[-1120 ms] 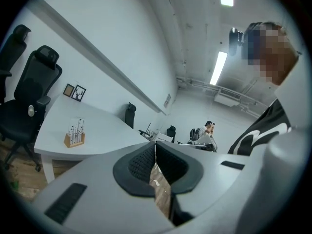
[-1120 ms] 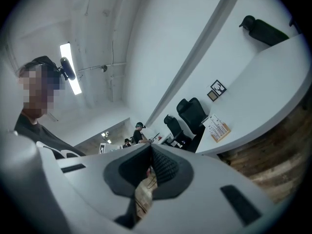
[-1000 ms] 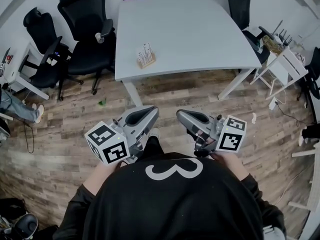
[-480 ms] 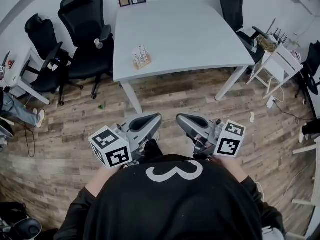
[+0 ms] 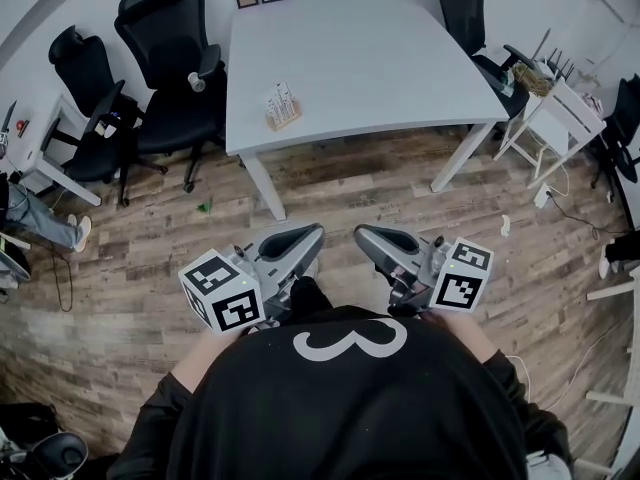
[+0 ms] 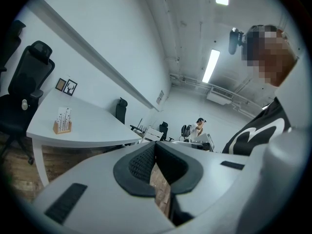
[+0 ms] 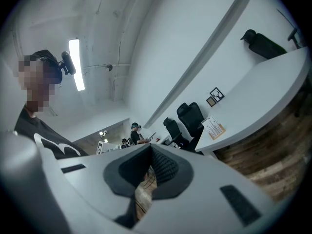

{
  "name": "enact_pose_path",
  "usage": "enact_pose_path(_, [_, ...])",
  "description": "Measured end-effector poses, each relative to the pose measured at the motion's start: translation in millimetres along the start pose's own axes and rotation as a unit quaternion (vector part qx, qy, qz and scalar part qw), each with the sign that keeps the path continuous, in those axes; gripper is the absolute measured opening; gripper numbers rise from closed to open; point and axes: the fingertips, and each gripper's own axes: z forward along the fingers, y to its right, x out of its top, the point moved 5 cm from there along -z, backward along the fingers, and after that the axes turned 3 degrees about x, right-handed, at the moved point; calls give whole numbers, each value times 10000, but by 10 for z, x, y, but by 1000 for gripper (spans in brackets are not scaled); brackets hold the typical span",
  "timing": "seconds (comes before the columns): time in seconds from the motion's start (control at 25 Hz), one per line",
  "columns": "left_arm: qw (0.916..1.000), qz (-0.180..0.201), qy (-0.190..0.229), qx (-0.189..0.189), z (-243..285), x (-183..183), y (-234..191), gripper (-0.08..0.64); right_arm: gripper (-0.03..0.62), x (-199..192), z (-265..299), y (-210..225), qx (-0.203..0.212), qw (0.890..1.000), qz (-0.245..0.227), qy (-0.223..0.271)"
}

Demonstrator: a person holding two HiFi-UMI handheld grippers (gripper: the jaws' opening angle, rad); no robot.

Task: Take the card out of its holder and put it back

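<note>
Card standing upright in its wooden holder: that is how the task's thing lies, near the front edge of the table, well ahead of my fingertips and a little to their left. This fits two stages alike. Either the card waits in its slot to be drawn out, or it has been slid home again. The way it sits does not tell me which. What I can judge is that neither pair of fingers can reach it from here, with a wide stretch of wooden floor between them and the table's edge.

I hold both tools low and close against my body. My left gripper and right gripper point forward towards the table, their tips angled slightly in towards each other and their marker cubes turned outward. In the left gripper view its ribbed pads are pressed together with nothing between them. Only floor planks show through the small notch beneath. The right gripper's pads are likewise pressed together on nothing.
</note>
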Motion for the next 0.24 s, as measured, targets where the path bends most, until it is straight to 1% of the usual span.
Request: enact_pose_path(0.24, [10000,-10,-24,69,-75,-68,17,14,9,-98,-11,-49,9,10000,26,-59])
